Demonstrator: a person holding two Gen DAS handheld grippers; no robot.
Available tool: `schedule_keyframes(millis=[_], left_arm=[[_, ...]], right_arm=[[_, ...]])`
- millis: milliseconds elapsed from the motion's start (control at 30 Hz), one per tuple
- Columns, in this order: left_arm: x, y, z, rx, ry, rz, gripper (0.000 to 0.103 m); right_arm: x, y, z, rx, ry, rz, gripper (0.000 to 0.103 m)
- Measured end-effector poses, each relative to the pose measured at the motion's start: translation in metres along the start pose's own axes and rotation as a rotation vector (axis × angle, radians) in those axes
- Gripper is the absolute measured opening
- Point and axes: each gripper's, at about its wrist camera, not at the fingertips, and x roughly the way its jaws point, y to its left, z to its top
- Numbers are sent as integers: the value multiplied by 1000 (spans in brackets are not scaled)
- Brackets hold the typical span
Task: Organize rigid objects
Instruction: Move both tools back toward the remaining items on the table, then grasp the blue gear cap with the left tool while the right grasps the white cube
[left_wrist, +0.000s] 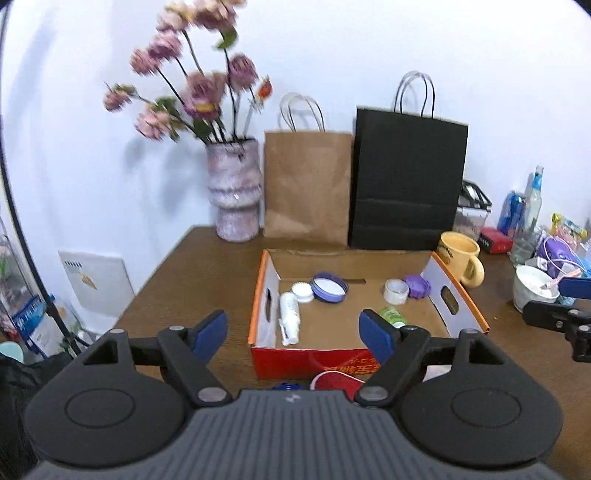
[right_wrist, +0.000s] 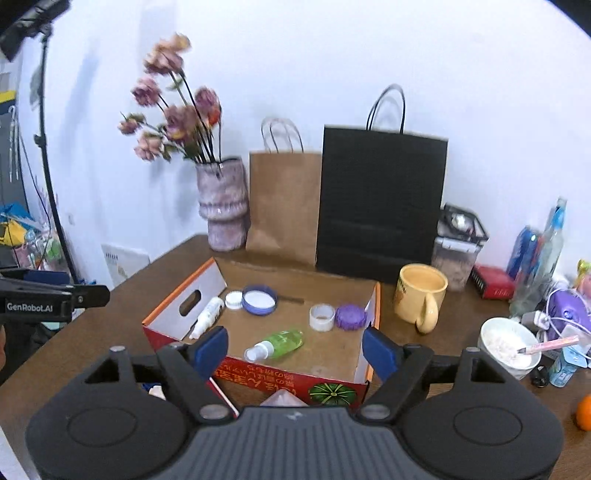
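Observation:
A red and orange cardboard box stands open on the brown table. In it lie a white spray bottle, a small white lid, a blue-rimmed lid, a white cap, a purple lid and a green spray bottle. My left gripper is open and empty above the box's near wall. My right gripper is open and empty above the box's near side. A red item and a blue cap lie before the box.
Behind the box stand a vase of flowers, a brown paper bag and a black paper bag. A yellow mug and a white bowl sit to the right among bottles and clutter. An orange lies at the far right.

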Motion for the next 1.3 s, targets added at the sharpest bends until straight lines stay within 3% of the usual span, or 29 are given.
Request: schedule_keyframes(millis=[533,700,933,1000,1133,1300], left_arm=[[-94,10,-120,-34,-225,22,82],[-125,4,-165,1,-276,30,84],[-168,0,-207,-2,-321,8,88],[-175,-1,-216,7,-318,7,88],[-180,-11,-226,67,-318,14,88],[-171,-13,-229,48,-287,1,88]], right_arm=[[-82,39,-124,28,-220,-5,85],[-116,51,-166,22,-293,-4,87],[-161,75,-217,-3,-307,-20,88],[-171,79,-227,9,-304,-9,94],[-180,83,-238,19,-279,-10,94],[-173,87,-241,8,-271,-18,94]])
